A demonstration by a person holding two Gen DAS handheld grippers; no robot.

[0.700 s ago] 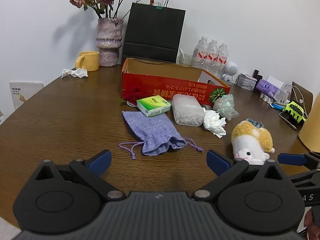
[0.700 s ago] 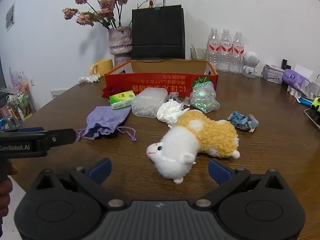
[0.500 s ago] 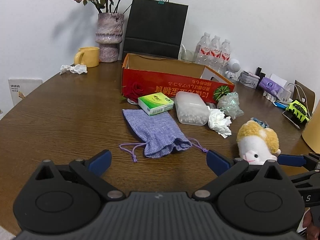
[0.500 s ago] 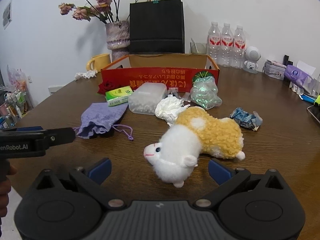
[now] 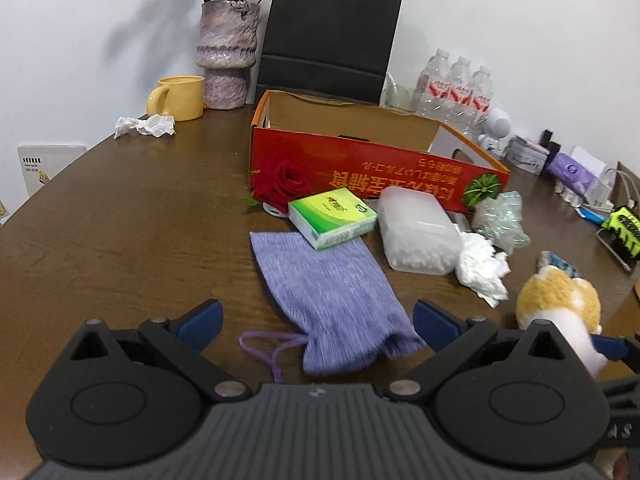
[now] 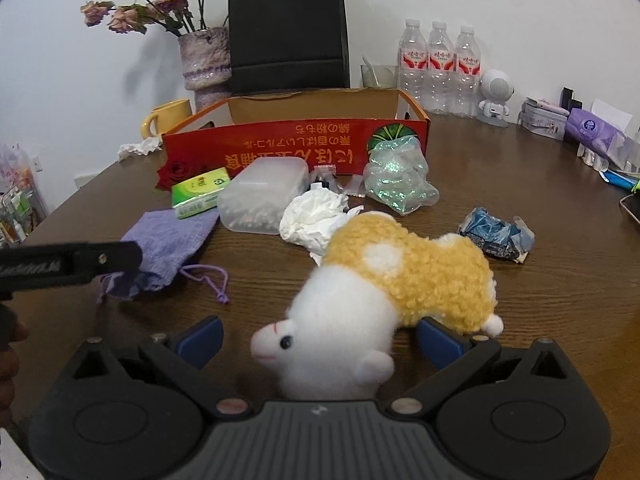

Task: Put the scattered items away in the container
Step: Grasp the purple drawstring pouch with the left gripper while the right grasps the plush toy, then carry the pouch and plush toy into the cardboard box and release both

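The left claw [image 5: 316,318] is held spread wide above the brown table [image 5: 120,240], tilted downward, with nothing pinched; the gathered end of a purple pouch [image 5: 324,292] is seen between its blue pads, lying flat on the wood with its drawstring [image 5: 268,346] trailing toward the camera. A green tissue pack [image 5: 333,217] is rested on the far edge of the pouch, and a red rose [image 5: 282,184] is laid just behind it against the front wall of the red box [image 5: 360,176], which is open on top and appears empty as far as its inside can be seen. A frosted plastic case [image 5: 416,234] is placed to the right of the pack, with a crumpled tissue [image 5: 482,266] touching its near right corner and a shiny plastic bag [image 5: 500,220] just beyond. The right claw [image 6: 318,340] is likewise held spread, with the white head of a plush toy [image 6: 384,280] between its pads; the pads are not pressed on it, though the right pad is seen just beside the toy's yellow body. The toy is laid on its side on the table, in front of the tissue. A crumpled blue wrapper [image 6: 496,234] is seen to its right, apart from it. Behind the box, a vase [image 5: 226,54], a yellow mug [image 5: 178,98], a black bag [image 5: 332,36] and three bottles [image 6: 438,68] are stood along the wall.
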